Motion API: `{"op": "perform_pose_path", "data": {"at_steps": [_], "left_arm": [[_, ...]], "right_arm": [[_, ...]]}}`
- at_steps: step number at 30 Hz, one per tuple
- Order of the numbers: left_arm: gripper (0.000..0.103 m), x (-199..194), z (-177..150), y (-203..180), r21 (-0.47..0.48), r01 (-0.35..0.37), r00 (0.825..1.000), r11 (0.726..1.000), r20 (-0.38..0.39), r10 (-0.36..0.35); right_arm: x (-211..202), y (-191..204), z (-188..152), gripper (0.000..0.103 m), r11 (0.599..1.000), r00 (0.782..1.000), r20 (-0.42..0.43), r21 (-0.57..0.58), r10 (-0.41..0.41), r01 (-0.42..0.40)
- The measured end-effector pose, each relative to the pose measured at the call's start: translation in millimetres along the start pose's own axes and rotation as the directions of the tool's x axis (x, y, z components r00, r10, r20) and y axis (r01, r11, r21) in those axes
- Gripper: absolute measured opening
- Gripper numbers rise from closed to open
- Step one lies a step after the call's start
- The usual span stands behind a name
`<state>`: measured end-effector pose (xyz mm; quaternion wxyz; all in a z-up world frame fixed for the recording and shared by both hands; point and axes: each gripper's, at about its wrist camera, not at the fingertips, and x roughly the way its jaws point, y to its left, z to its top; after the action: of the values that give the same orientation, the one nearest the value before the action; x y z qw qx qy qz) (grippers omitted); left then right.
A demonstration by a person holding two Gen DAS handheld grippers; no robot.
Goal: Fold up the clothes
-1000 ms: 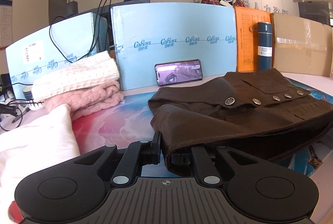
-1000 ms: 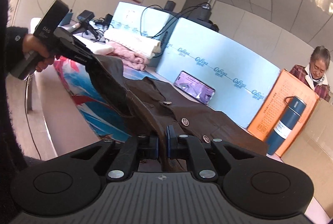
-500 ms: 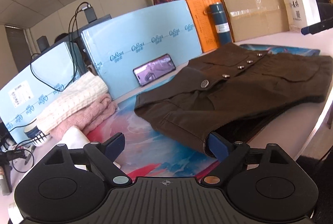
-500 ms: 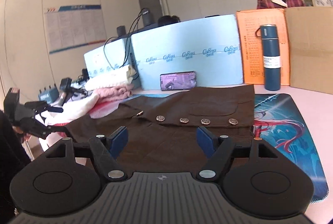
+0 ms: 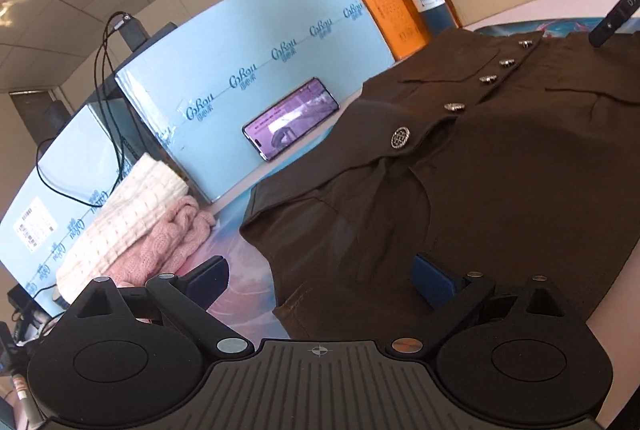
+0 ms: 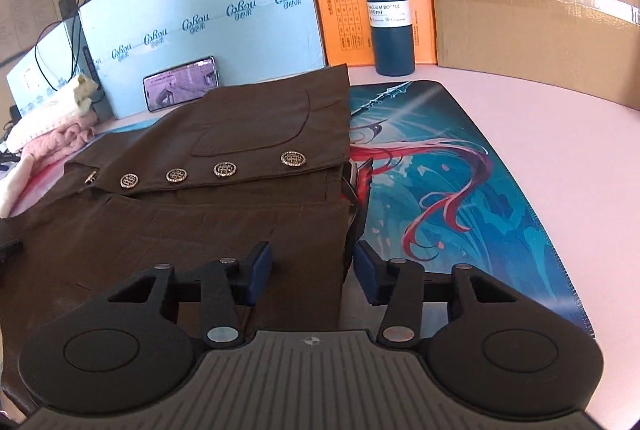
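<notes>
Filling the right half of the left wrist view, the dark brown buttoned cloth garment lies flat on the printed blue desk mat. The left gripper hovers wide open and empty over its near hem corner. The cloth looks soft, limp and fairly heavy, so a doubled edge seems the safest hold.

Across the right wrist view, the garment covers the centre and left, its side edge dropping toward bottom centre. The right gripper stands open, straddling that edge without pinching it.
</notes>
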<state>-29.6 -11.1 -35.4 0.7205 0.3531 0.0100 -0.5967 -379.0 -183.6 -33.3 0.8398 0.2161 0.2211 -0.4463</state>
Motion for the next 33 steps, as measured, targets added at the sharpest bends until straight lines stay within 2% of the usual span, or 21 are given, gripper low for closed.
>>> {"op": "perform_pose_path", "data": {"at_steps": [1,2,5,11,15,16,18,20,23,26,28,30,32,33], "left_arm": [[0.1,-0.5,-2.0,1.3,-0.02,0.003,1.0,1.0,0.007,-0.003],[0.1,-0.9,-3.4,2.6,-0.032,0.004,1.0,0.999,0.009,-0.003],[0.1,-2.3,-3.1,2.8,-0.029,0.001,1.0,1.0,0.013,0.0],[0.1,-10.3,6.6,-2.0,0.003,-0.013,0.998,1.0,0.055,0.013],[0.101,-3.8,5.6,-3.4,0.031,0.001,1.0,1.0,0.004,-0.001],[0.101,-3.9,4.5,-3.0,0.027,-0.001,1.0,1.0,0.003,0.001],[0.101,-5.6,3.5,-3.3,0.025,-0.004,1.0,1.0,0.002,0.004],[0.101,-10.8,3.5,-3.8,0.027,-0.009,1.0,1.0,0.023,0.008],[0.101,-23.6,8.2,-2.7,0.012,0.016,0.996,1.0,0.083,-0.017],[0.101,-37.4,15.6,-7.1,0.011,0.067,0.984,0.998,0.162,-0.068],[0.101,-43.7,20.7,-13.8,0.022,0.124,0.971,0.992,0.204,-0.126],[0.101,-47.1,25.1,-22.2,0.033,0.183,0.954,0.983,0.237,-0.185],[0.101,-48.3,29.0,-31.6,0.041,0.24,0.935,0.97,0.261,-0.242],[0.101,-46.5,30.5,-36.0,0.033,0.259,0.93,0.965,0.262,-0.258]], "right_arm": [[0.3,2.3,0.0,0.031,1.0,1.0,0.0,-0.018,-0.008,0.008],[0.7,4.0,1.8,0.021,0.999,1.0,0.006,-0.034,-0.022,0.022],[1.9,7.4,10.0,0.007,0.996,0.998,0.029,-0.075,-0.053,0.055],[12.6,15.3,28.0,0.005,0.978,0.992,0.053,-0.169,-0.115,0.122],[28.2,15.1,25.2,0.008,0.964,0.986,0.007,-0.21,-0.165,0.163],[29.6,15.8,22.5,0.01,0.959,0.984,0.015,-0.222,-0.175,0.174],[28.3,18.7,19.7,0.027,0.942,0.975,0.037,-0.252,-0.221,0.223],[20.9,18.4,17.5,0.056,0.928,0.964,0.08,-0.26,-0.254,0.266],[-0.3,16.6,15.1,0.074,0.94,0.97,0.139,-0.254,-0.199,0.229],[-29.9,24.7,5.8,0.088,0.928,0.964,0.23,-0.311,-0.134,0.203],[-49.2,31.8,-3.3,0.092,0.919,0.97,0.238,-0.371,-0.041,0.13],[-67.6,39.5,-13.3,0.094,0.9,0.975,0.21,-0.435,0.071,0.028],[-83.8,46.6,-21.7,0.102,0.871,0.969,0.163,-0.484,0.186,-0.086],[-91.9,51.1,-26.3,0.103,0.848,0.96,0.13,-0.509,0.247,-0.149]]}}
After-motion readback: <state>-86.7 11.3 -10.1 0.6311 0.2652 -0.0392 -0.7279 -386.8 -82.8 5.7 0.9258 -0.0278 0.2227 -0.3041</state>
